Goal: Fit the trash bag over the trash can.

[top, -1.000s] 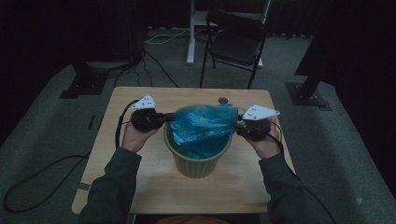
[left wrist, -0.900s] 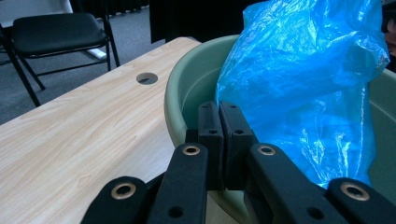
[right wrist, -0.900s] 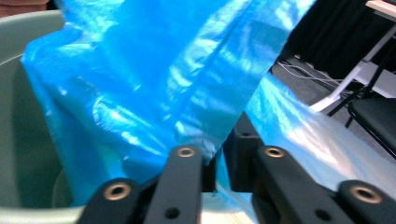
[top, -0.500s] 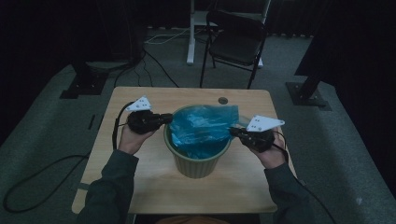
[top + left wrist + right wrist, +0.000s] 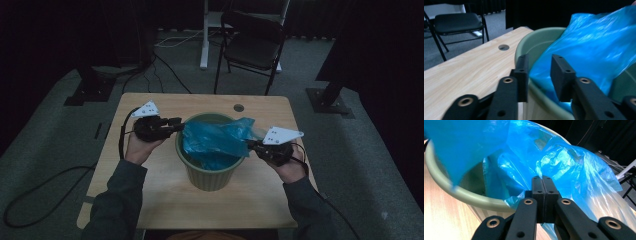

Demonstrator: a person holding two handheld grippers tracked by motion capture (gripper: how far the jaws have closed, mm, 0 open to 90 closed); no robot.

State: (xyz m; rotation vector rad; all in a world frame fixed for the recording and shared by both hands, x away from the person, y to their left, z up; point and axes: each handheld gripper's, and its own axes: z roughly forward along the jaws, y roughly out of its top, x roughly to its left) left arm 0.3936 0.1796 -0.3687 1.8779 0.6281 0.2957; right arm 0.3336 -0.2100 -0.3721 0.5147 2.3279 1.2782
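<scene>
Dark studio: black curtains (image 5: 45, 40), stands (image 5: 332, 97)

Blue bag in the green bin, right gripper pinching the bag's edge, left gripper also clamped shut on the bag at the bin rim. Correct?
Not quite: the left gripper is open, its jaws having just been opening, straddling the green bin rim with the blue bag unpinched, per the left gripper view. The right gripper does pinch the bag.

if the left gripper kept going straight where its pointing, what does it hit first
Probably the blue bag draped in the green bin. The left gripper has just been opening, its jaws straddling the bin's rim, with the bag just ahead; depth is unclear.
</scene>
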